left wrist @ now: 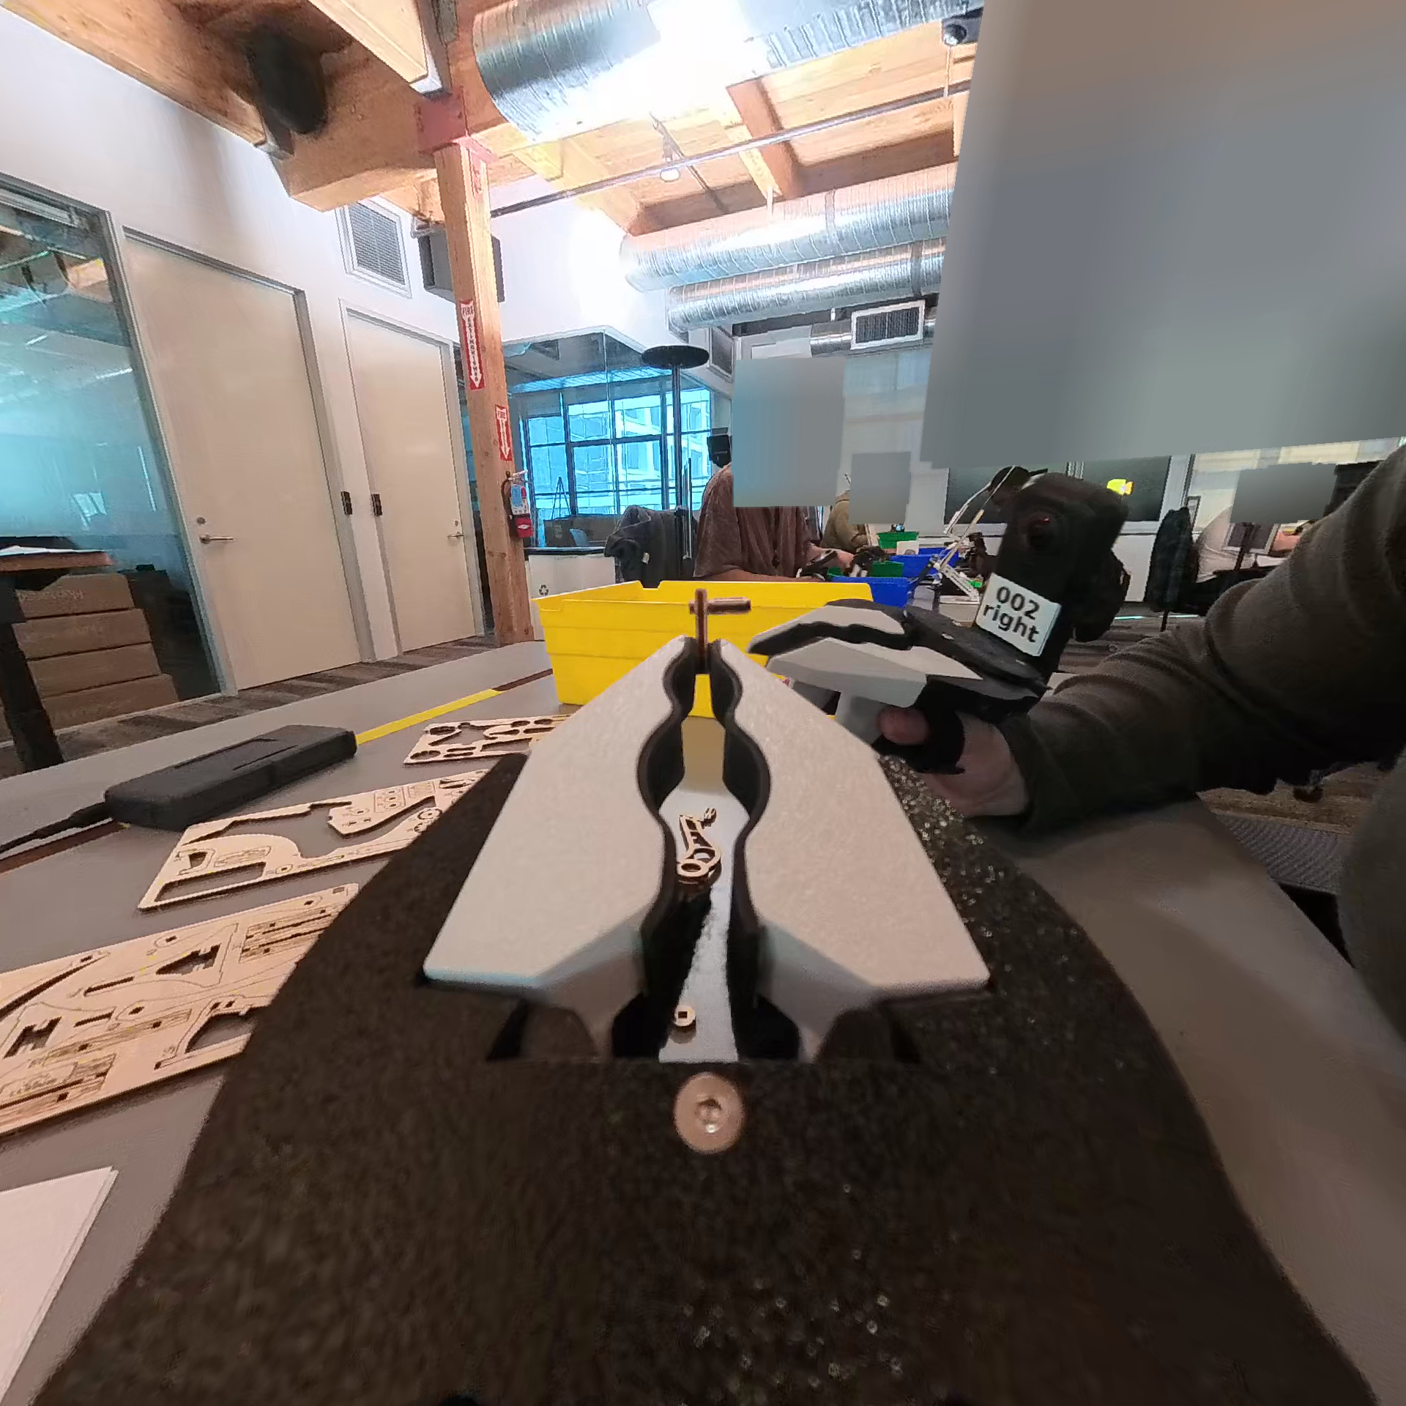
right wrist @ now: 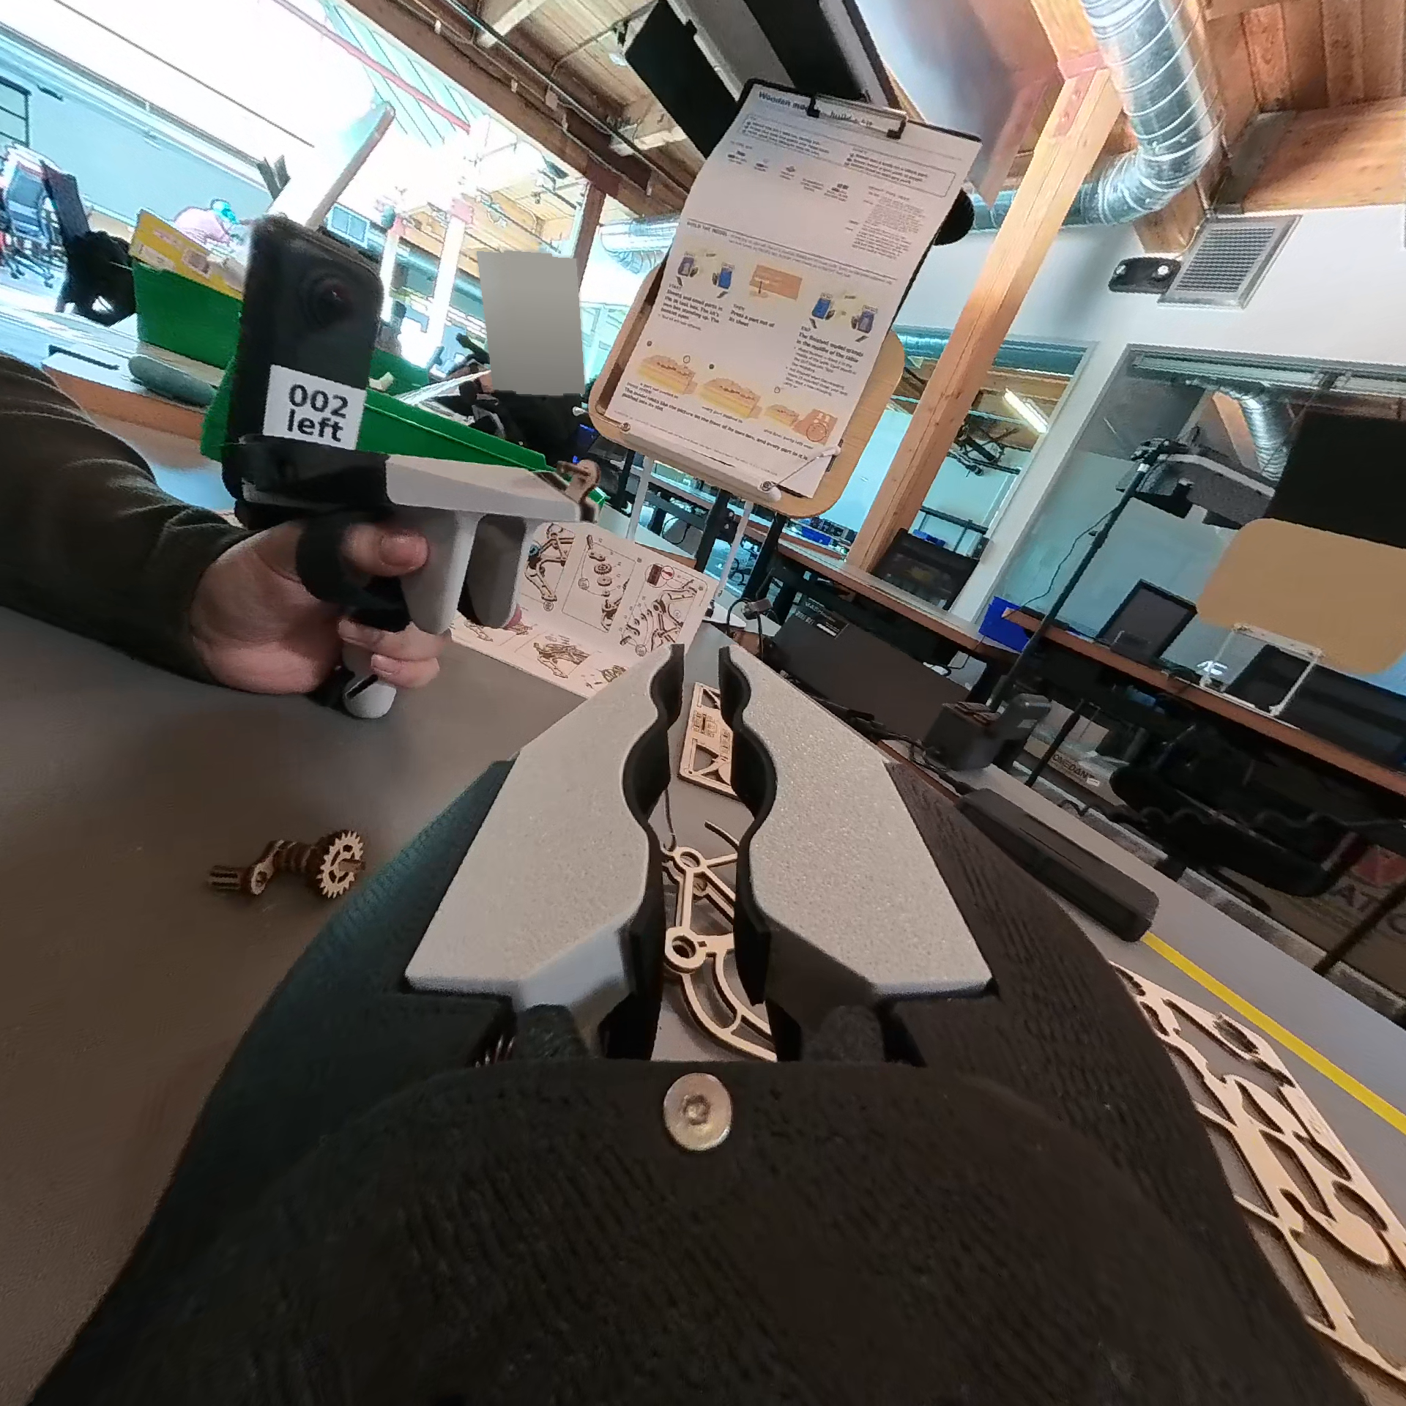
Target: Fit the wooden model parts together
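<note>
My left gripper (left wrist: 704,647) is shut on a small thin wooden part (left wrist: 715,606) that sticks up past its fingertips, held above the grey table. It also shows in the right wrist view (right wrist: 586,491) with the part (right wrist: 582,473) at its tip. My right gripper (right wrist: 698,658) is slightly open and empty, low over the table. A curved wooden frame piece (right wrist: 688,943) lies under it. A wooden gear assembly (right wrist: 304,863) lies to its left. A small wooden lever piece (left wrist: 696,852) and a tiny ring (left wrist: 682,1016) lie under the left gripper. The right gripper (left wrist: 765,654) sits just right of the left one's tip.
Punched-out wooden sheets (left wrist: 289,844) lie left, with another sheet (right wrist: 1293,1187) at the right. A black case (left wrist: 228,768) lies beyond them and a yellow bin (left wrist: 609,647) stands ahead. An instruction leaflet (right wrist: 609,601), a clipboard on a stand (right wrist: 799,289) and a green bin (right wrist: 426,434) show farther off. My right fingertips sit around 7 cm from my left ones.
</note>
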A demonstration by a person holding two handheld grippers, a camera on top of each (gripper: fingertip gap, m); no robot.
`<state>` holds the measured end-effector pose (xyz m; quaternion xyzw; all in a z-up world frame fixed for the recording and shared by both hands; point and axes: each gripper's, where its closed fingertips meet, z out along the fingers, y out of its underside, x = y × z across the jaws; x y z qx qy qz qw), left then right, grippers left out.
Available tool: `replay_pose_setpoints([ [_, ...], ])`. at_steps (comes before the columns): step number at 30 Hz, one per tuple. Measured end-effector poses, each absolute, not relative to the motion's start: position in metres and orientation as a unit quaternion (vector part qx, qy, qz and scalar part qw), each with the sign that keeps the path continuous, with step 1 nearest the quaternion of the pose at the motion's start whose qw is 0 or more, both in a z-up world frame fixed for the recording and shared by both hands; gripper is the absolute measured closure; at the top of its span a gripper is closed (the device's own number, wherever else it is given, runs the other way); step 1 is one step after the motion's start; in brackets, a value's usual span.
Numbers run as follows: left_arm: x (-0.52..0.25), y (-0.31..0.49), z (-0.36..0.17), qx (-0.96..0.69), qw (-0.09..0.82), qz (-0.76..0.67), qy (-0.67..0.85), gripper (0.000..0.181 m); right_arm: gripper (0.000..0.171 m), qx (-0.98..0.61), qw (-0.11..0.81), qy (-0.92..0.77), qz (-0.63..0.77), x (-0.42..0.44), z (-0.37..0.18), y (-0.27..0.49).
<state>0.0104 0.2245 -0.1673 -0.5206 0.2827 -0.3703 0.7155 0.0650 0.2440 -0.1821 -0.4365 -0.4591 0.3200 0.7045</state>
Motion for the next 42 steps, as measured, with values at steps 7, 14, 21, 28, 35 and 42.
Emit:
replay_pose_setpoints([
  [7,0.0107,0.2247,-0.1676,-0.521,0.715,-0.371,0.283,0.181,0.164,-0.433,0.703,-0.464,0.32,0.0639,-0.1826,0.2421],
  [14,0.011,0.2247,-0.1677,-0.521,0.714,-0.372,0.283,0.181,0.164,-0.43,0.702,-0.469,0.319,0.0626,-0.1833,0.2401],
  [21,0.0107,0.2249,-0.1675,-0.521,0.714,-0.373,0.282,0.181,0.164,-0.427,0.702,-0.475,0.316,0.0615,-0.1842,0.2385],
  [28,0.0103,0.2251,-0.1674,-0.521,0.714,-0.374,0.281,0.181,0.164,-0.425,0.701,-0.478,0.316,0.0609,-0.1846,0.2375],
  [35,0.0105,0.225,-0.1677,-0.521,0.713,-0.375,0.282,0.181,0.165,-0.424,0.7,-0.48,0.315,0.0604,-0.185,0.2369],
  [42,0.0104,0.2249,-0.1676,-0.521,0.713,-0.376,0.282,0.181,0.165,-0.422,0.7,-0.484,0.314,0.0599,-0.1857,0.2359],
])
